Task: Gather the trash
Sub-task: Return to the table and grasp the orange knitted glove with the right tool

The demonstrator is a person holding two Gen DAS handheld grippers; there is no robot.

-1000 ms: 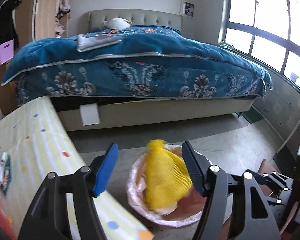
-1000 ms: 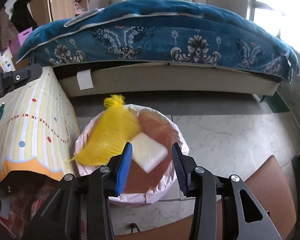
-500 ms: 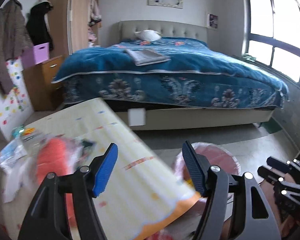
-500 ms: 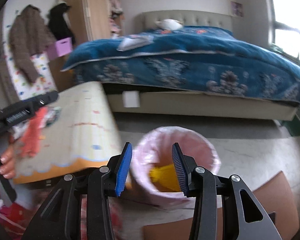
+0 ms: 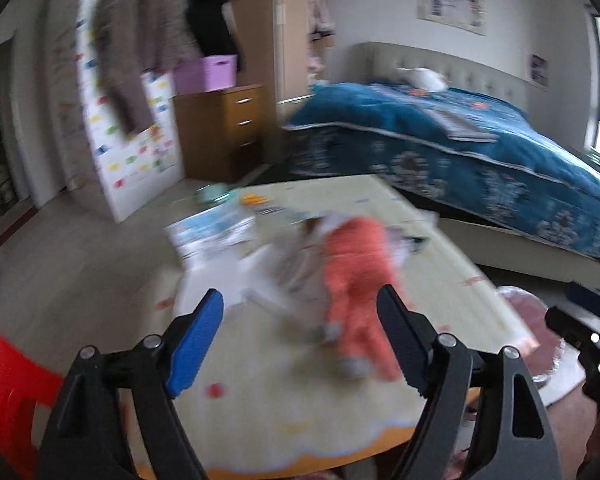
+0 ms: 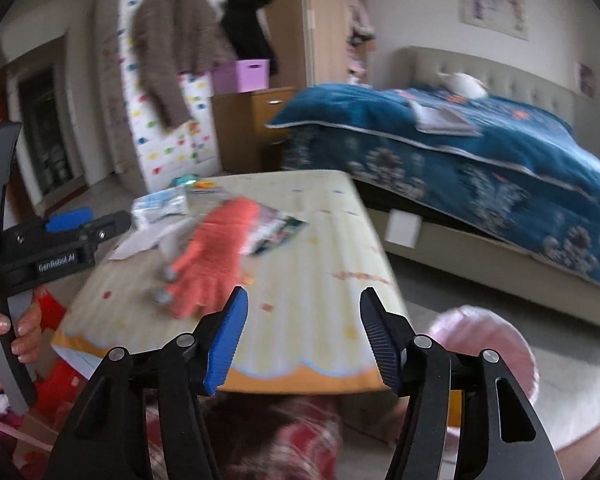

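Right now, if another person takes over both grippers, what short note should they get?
Left gripper: jaws opening, nothing between them, aimed over the orange net bag on the table.
Right gripper: jaws opening, empty, above the near edge of the striped table.
Trash on the table: orange net bag, a printed wrapper, a clear plastic packet, a sheet of white paper; all blurred.
Bin: pink-lined trash bin on the floor, right of the table.
Done: cannot tell from here; the bin's inside is not visible.
Left: pick up the table items and drop them in the bin.
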